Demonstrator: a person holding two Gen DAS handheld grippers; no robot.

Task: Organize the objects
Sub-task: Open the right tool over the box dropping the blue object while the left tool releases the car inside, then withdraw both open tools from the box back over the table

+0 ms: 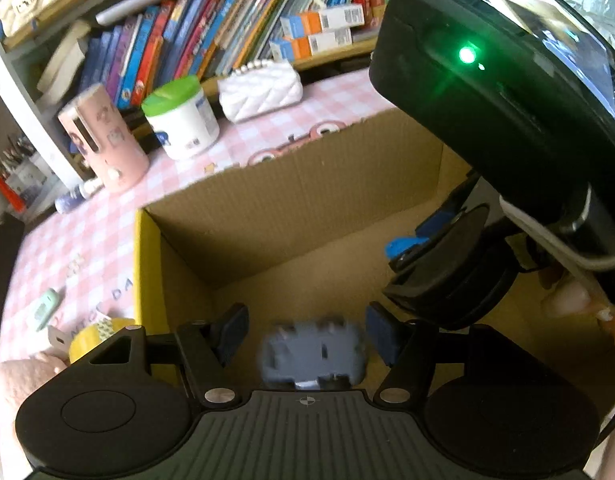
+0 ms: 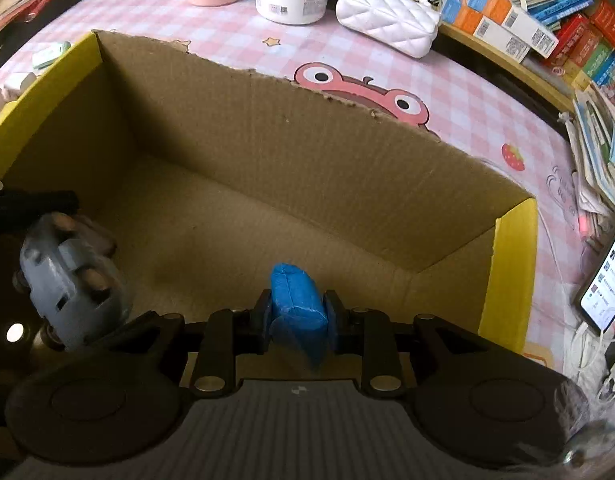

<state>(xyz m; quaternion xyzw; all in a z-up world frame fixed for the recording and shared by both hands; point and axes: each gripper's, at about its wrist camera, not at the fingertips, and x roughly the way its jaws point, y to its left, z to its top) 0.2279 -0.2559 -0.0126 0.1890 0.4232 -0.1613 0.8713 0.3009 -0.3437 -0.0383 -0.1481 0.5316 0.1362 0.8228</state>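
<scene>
An open cardboard box [image 1: 147,264] with yellow outer walls stands on the pink checked tablecloth; both grippers reach down into it. A grey toy car [image 1: 313,354], blurred, lies between the fingers of my left gripper [image 1: 307,334]. There is a gap on each side of the car, so the gripper is open. In the right wrist view the same grey car [image 2: 67,280] is at the box's left end, over its floor. My right gripper [image 2: 298,306] is shut on a blue wrapped object [image 2: 297,308] above the floor of the box [image 2: 515,272]. That blue object [image 1: 403,246] also shows at the right in the left wrist view.
Behind the box stand a pink cup [image 1: 107,140], a white tub with a green lid [image 1: 183,120] and a white quilted pouch [image 1: 259,92], with bookshelves beyond. A yellow tape roll [image 1: 95,336] and a mint-green gadget [image 1: 45,306] lie left of it. A phone [image 2: 607,280] lies to its right.
</scene>
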